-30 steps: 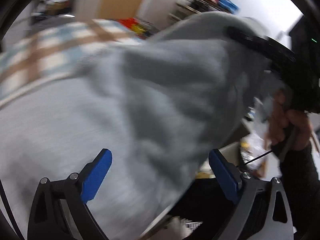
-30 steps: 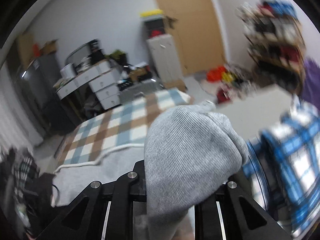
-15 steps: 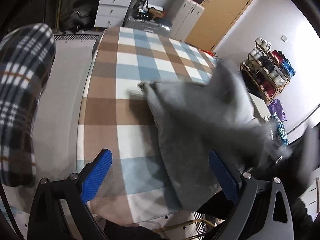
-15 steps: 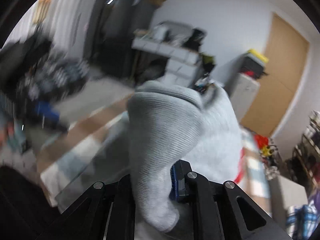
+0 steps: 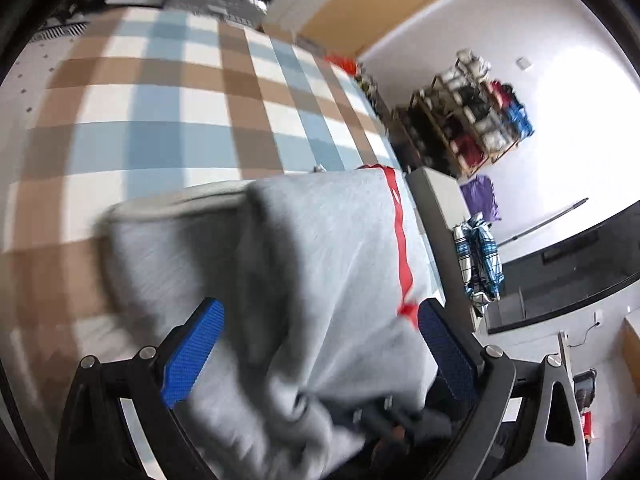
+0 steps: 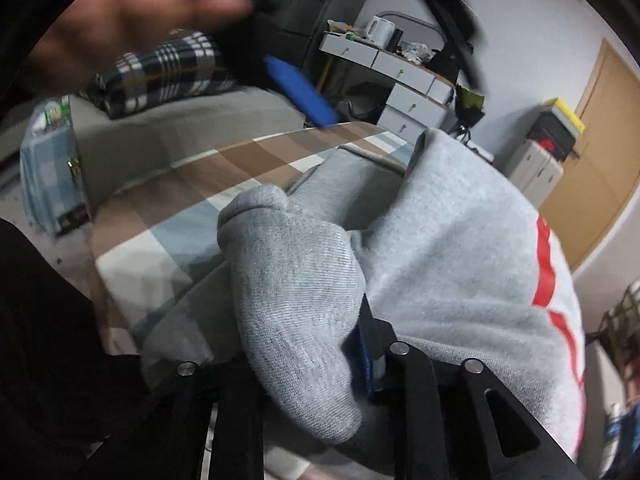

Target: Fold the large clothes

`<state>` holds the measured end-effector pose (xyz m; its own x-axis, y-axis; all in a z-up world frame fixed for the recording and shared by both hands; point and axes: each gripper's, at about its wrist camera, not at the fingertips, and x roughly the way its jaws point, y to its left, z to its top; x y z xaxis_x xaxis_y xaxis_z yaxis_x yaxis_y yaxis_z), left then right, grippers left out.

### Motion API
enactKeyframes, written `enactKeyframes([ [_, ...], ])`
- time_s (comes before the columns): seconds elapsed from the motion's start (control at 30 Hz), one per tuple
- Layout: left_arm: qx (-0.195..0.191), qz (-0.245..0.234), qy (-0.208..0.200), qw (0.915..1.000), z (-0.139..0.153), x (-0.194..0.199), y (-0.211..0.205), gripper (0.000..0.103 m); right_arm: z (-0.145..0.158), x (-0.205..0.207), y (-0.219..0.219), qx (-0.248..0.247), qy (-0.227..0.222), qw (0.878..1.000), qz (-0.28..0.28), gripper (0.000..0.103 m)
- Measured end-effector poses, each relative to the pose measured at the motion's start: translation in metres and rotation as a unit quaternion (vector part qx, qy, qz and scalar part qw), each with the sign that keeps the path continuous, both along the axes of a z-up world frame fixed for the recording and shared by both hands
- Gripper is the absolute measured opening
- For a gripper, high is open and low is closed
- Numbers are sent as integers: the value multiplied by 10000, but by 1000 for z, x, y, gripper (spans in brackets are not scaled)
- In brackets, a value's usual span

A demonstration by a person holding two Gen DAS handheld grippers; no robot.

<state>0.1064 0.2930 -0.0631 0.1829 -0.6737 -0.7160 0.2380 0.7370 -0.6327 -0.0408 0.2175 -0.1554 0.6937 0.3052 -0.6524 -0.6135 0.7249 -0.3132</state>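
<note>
Our right gripper (image 6: 320, 364) is clamped on a bunched fold of the grey sweatshirt (image 6: 460, 248); its jaws have just been opening a bit w/ cloth between them. The garment runs fwd & right from it onto the checked bed cover (image 6: 168, 208). Left gripper (image 5: 316, 356) is apart, cloth draped between the blue pads, not pinched. Vs. 1 s ago the sweatshirt has dropped from mid-air onto the bed.
</note>
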Motion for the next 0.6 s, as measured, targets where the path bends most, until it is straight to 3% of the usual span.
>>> enactKeyframes([
  [0.13,-82,13,486,9988,-18,21,-19,93,8,-3,-11,438,442,9978,233,36],
  [0.17,-241,46,517,9984,-19,23,-20,83,11,-2,-14,541,544,9966,304,43],
  [0.2,-218,118,512,9984,-18,23,-19,48,14,-2,-18,676,704,9943,426,52],
  [0.23,-145,135,547,9983,-17,24,-17,33,16,-3,-20,777,844,9918,558,58],
  [0.3,-272,139,596,9978,-16,22,-13,23,27,-7,-30,1076,1075,9845,868,72],
  [0.37,-202,152,573,9980,-9,20,-12,20,41,-8,-43,1418,1464,9724,1137,75],
  [0.47,-76,61,469,9988,5,20,-15,18,65,-1,-76,2314,2401,9284,1636,82],
  [0.57,160,-60,330,9993,21,18,-21,18,85,15,-115,3124,2912,8895,1626,103],
  [0.6,212,-112,316,9992,23,18,-24,17,89,22,-131,3440,2969,8771,1558,103],
])
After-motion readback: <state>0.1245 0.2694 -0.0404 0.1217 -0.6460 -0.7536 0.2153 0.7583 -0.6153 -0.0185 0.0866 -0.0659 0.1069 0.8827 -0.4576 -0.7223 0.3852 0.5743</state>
